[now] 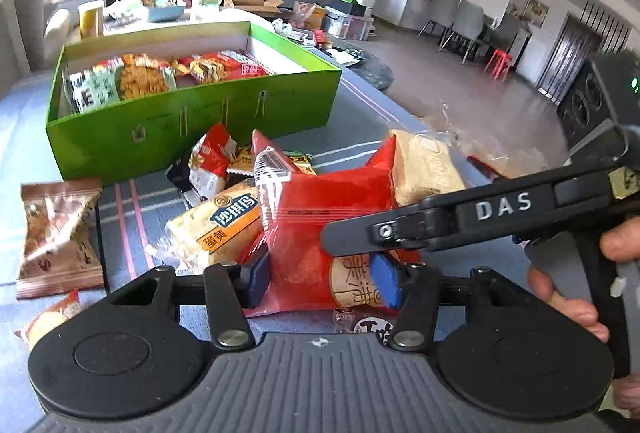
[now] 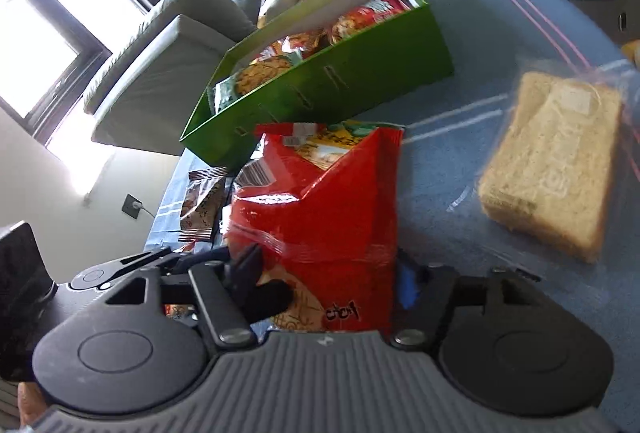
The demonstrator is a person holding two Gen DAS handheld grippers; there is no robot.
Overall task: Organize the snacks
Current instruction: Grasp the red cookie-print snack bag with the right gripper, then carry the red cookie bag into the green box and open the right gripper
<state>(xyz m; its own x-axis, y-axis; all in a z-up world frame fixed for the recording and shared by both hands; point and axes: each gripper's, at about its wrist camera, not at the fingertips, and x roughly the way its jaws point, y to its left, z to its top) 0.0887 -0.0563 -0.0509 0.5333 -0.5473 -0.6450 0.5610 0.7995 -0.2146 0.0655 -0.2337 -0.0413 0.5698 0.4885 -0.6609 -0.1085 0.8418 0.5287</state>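
Note:
A large red snack bag (image 1: pixel 320 209) stands on the blue tablecloth in front of the green box (image 1: pixel 192 125), which holds several snack packets. In the left wrist view my left gripper (image 1: pixel 320 279) is shut on the bag's lower part, with a blue pad against each side. From the right, a black finger (image 1: pixel 400 229) of the right gripper crosses the bag. In the right wrist view my right gripper (image 2: pixel 328 281) is shut on the same red snack bag (image 2: pixel 332 209), with the green box (image 2: pixel 320 89) behind it.
Loose packets lie around the bag: a yellow-labelled one (image 1: pixel 216 229), a small red-and-white one (image 1: pixel 212 165), a brown one (image 1: pixel 56 233) at the left, and a pale clear-wrapped block (image 2: pixel 552 165) at the right. A hand (image 1: pixel 580 297) holds the right gripper's handle. A sofa (image 2: pixel 160 53) stands behind the box.

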